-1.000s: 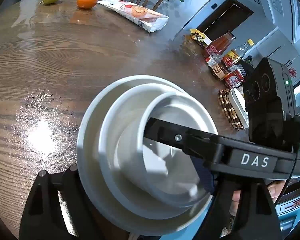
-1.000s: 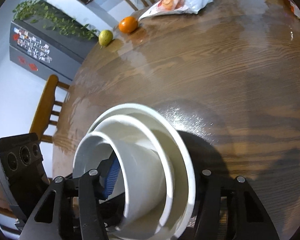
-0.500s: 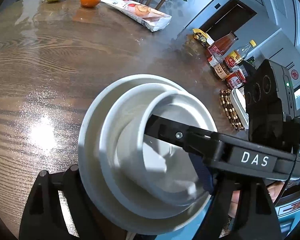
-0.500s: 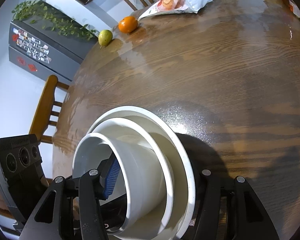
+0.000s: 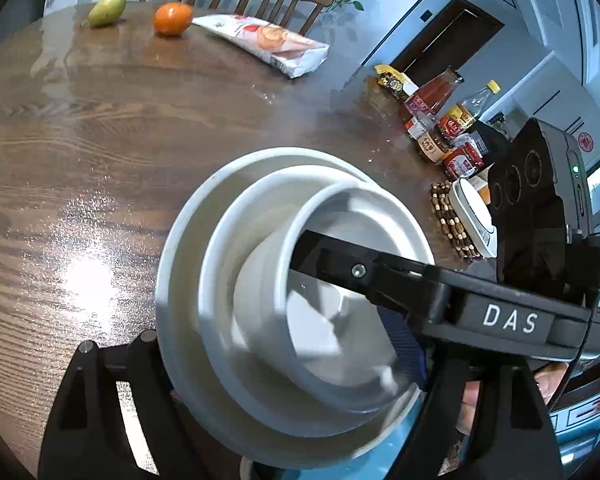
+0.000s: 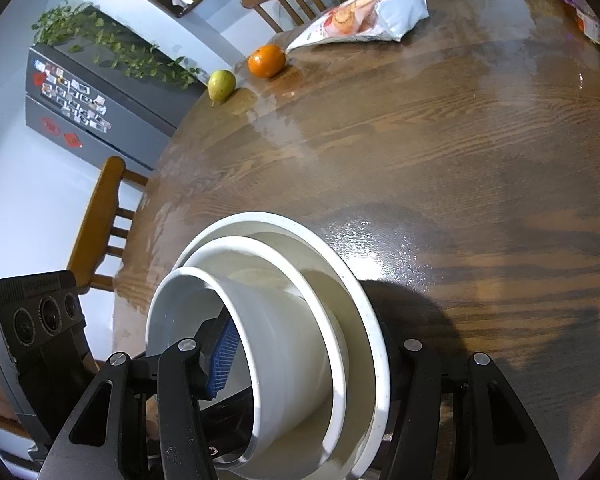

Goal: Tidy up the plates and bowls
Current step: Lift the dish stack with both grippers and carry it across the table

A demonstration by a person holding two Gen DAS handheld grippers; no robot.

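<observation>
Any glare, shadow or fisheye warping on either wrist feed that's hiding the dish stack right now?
Left wrist view: a bright glare patch on the table left of the stack; rims stay sharp. Right wrist view: a dark shadow falls on the wood right of the stack, with a small glint above it. Both views bow the table edge.

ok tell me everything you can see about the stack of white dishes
The stack of white dishes is three glossy, ceramic-looking pieces nested together: a wide plate outermost, a shallower bowl in it, a deep bowl innermost. It is tipped steeply on edge above the wooden table. Both grippers clamp it: the left gripper and the right gripper each have one finger inside the deep bowl and one behind the plate.
</observation>
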